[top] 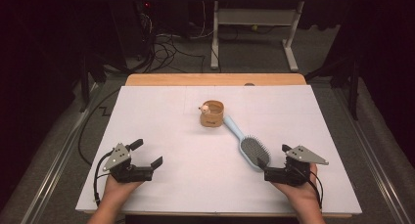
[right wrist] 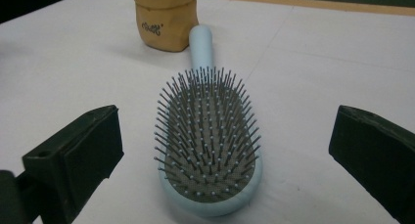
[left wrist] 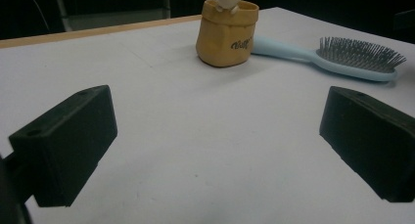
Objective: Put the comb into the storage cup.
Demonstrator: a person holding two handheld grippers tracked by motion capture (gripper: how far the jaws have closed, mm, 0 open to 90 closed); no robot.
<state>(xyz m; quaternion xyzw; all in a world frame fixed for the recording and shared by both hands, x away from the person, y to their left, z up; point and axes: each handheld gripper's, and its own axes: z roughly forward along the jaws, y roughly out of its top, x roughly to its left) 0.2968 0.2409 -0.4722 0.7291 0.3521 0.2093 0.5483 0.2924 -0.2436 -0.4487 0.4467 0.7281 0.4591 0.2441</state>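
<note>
A light blue hairbrush [top: 250, 150] lies bristles up on the white table [top: 161, 121], its handle pointing toward a small tan pouch [top: 212, 114]. A little cream toy figure [top: 204, 107] peeks over the pouch rim. My right gripper [top: 274, 154] is open at the front right. In the right gripper view the brush head [right wrist: 208, 136] lies between the wide jaws with a gap on each side, and the pouch [right wrist: 166, 18] stands beyond the handle. My left gripper [top: 148, 152] rests open at the front left, nothing between its jaws. From the left gripper [left wrist: 218, 116], the pouch [left wrist: 225, 35] and brush [left wrist: 342, 60] lie ahead.
A wooden strip [top: 215, 79] borders the table's far edge. Beyond it, on the floor, are tangled cables [top: 166, 48] and a white desk frame [top: 254, 33]. Bare white surface stretches between my two grippers and to the left of the pouch.
</note>
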